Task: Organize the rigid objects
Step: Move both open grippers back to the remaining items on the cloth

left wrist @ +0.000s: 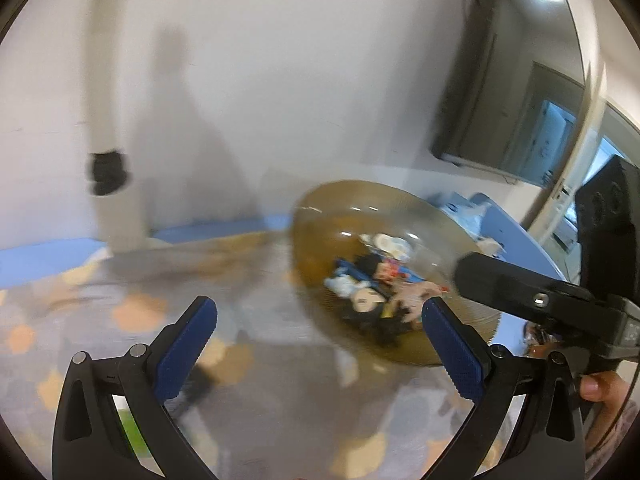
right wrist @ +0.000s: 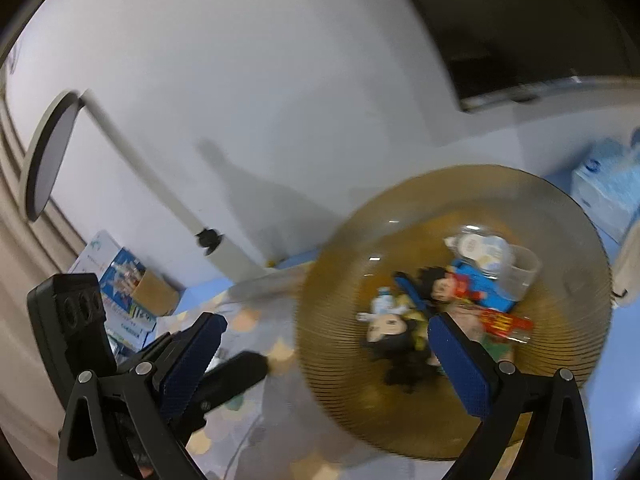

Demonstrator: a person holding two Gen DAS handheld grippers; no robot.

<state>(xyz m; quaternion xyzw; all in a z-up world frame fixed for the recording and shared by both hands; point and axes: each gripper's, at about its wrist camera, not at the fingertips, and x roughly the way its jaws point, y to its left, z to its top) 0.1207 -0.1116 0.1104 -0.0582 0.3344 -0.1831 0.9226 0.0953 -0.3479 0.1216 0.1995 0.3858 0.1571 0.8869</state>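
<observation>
A plain white wall (left wrist: 260, 80) fills most of what I see. At two o'clock a dark screen (left wrist: 508, 92) hangs on it, catching a ceiling light's reflection. Below me lies a grey surface (left wrist: 280, 400) with orange patches, blue-edged. At nine o'clock a round lamp (right wrist: 50, 156) leans on its pale pole.

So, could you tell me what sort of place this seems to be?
Probably a room at home, perhaps a child's play area. An amber ribbed bowl full of small toy figures sits on a patterned mat, with a dark wall-mounted screen and boxes by the wall.
</observation>
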